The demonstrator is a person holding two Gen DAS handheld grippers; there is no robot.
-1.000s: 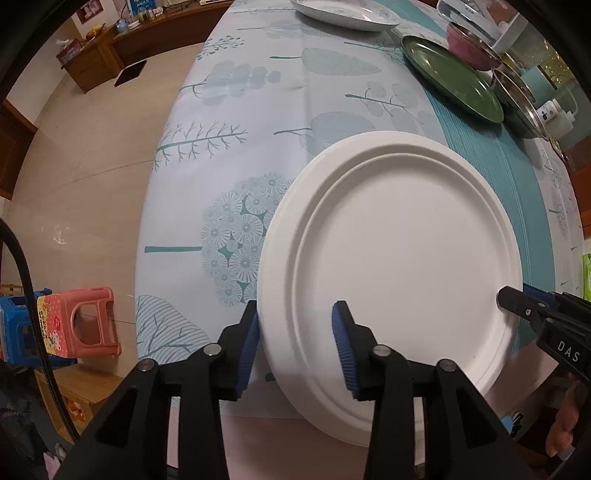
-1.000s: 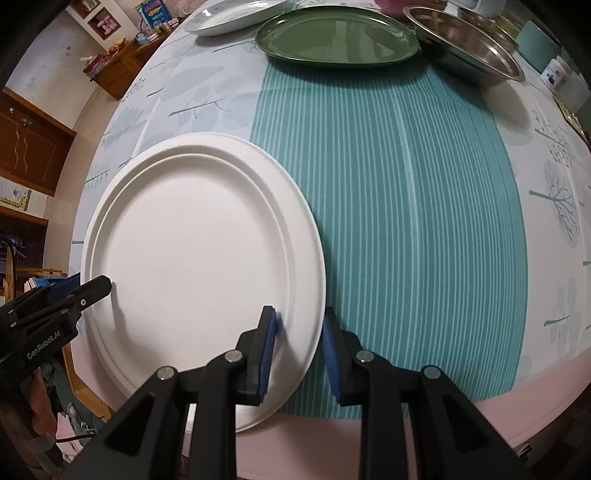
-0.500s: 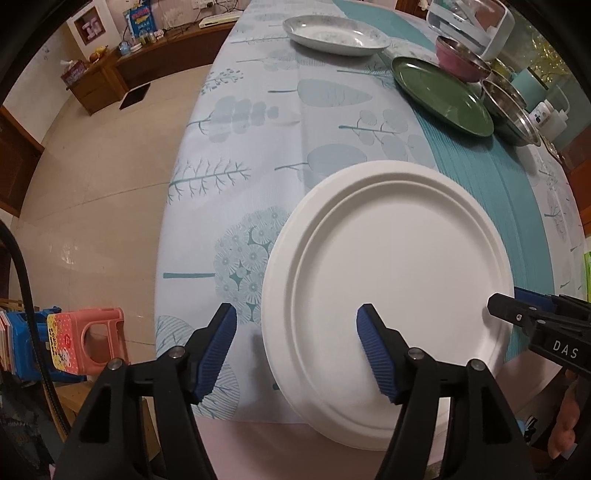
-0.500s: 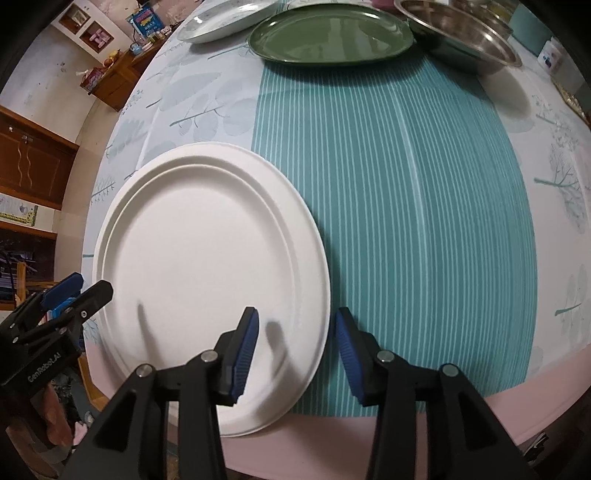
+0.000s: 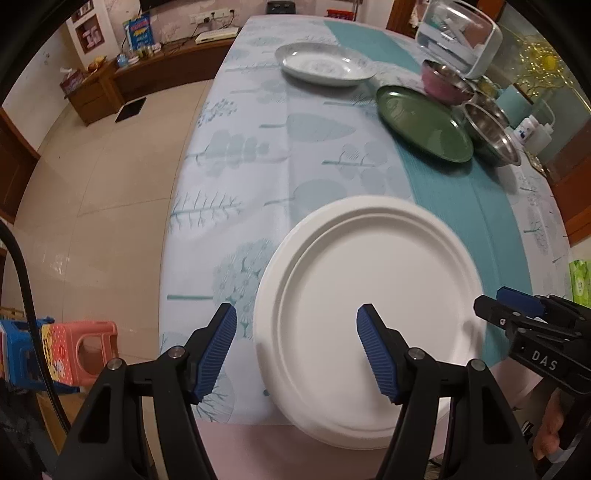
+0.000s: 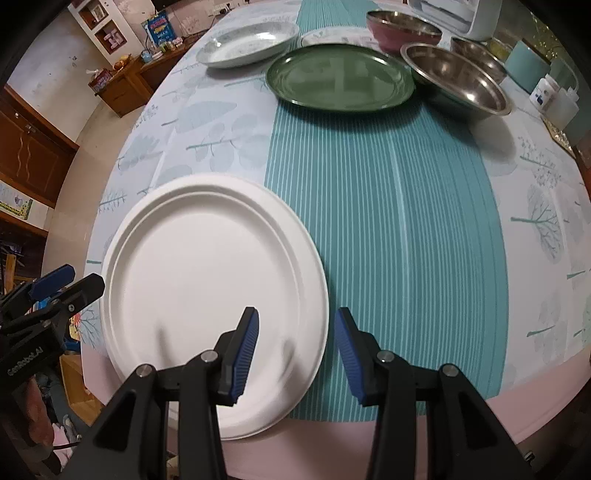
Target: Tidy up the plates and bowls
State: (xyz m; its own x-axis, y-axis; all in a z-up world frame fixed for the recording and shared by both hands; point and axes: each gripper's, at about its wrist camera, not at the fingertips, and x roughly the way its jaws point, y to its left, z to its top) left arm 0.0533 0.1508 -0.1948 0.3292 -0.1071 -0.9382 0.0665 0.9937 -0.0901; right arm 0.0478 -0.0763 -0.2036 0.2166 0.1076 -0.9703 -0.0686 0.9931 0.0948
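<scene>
A white paper plate (image 5: 369, 314) (image 6: 207, 280) lies flat at the near edge of the table, its front rim past the tablecloth. My left gripper (image 5: 295, 314) hangs above the plate's left rim, open, one finger on either side of the rim and neither touching it. Over the plate's right rim my right gripper (image 6: 295, 314) is open too, pads clear of the rim. Each gripper shows at the side of the other's view. Farther back are a green plate (image 5: 424, 125) (image 6: 340, 77), a pale patterned dish (image 5: 321, 66) (image 6: 247, 44), a steel bowl (image 6: 458, 77) and a pink bowl (image 6: 402, 35).
A teal striped runner (image 6: 388, 221) runs down the table's middle. A white box (image 5: 458, 37), bottles (image 6: 546, 92) and a second steel bowl (image 6: 476, 48) crowd the far right. Plastic stools (image 5: 74, 343) stand on the floor to the left, below the table edge.
Both grippers have let go of the white plate's rim and spread their jaws. The left gripper has lifted, so more of the table shows. The plate lies where it was.
</scene>
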